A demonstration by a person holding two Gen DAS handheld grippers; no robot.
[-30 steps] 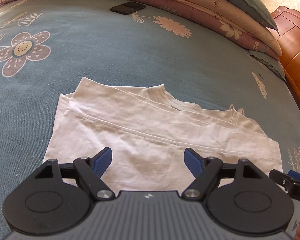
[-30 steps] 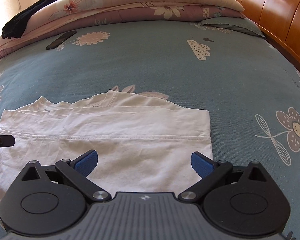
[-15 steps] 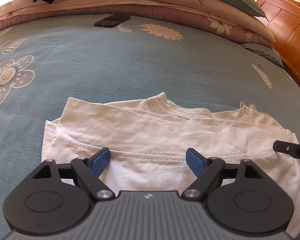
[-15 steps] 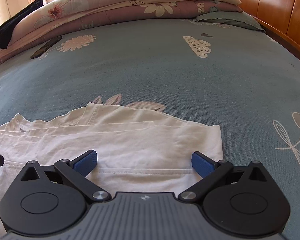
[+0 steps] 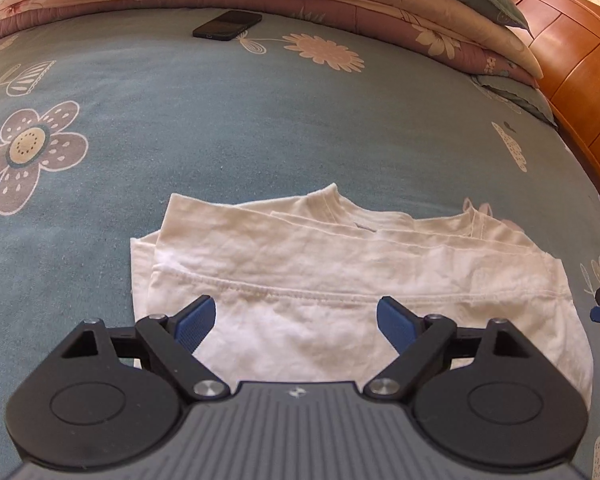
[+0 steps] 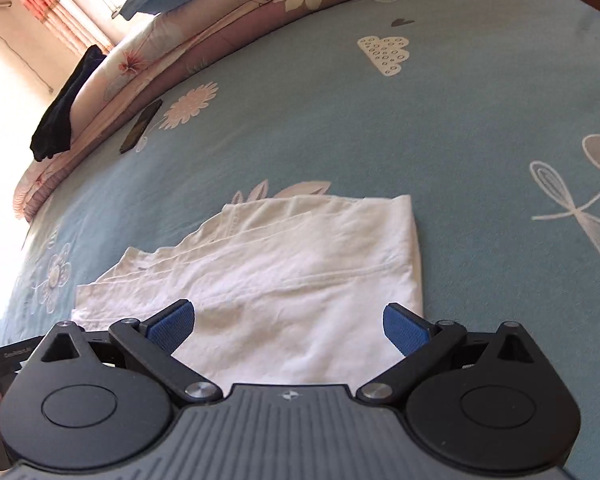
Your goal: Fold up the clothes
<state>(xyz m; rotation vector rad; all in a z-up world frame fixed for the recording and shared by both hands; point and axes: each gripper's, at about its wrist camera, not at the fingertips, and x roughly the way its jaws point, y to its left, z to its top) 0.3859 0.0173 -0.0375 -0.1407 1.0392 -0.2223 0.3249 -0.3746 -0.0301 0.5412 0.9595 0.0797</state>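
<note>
Left gripper (image 5: 296, 322): jaws spread wide with nothing between the blue pads; they have just been opening further. It hangs over the near edge of the white T-shirt (image 5: 340, 272), apart from the cloth as far as the left wrist view shows.
Right gripper (image 6: 288, 326): jaws also wide apart, pads clear of the fabric, poised over the shirt's near right part.
White T-shirt, place: flat on the blue flowered bedsheet (image 5: 220, 132), on the near side of the bed, well apart from the phone (image 5: 228, 24) that lies towards the stacked quilts (image 5: 380, 4).
White T-shirt, shape: already folded into a broad, short rectangle. A stitched hem runs across the top layer, and the collar peeks out along the edge farthest from the grippers, on the phone's side.
Done so far: judging from the layers, the sleeves are tucked in and the lower half has been brought up over the chest.
Left to do: probably one more fold, side over side, to make a compact packet; the layers at the left end are stepped and uneven and may want squaring first.
Other laundry: a dark garment (image 6: 60, 120) lies on the quilts beyond the phone, unfolded as far as can be seen.
</note>
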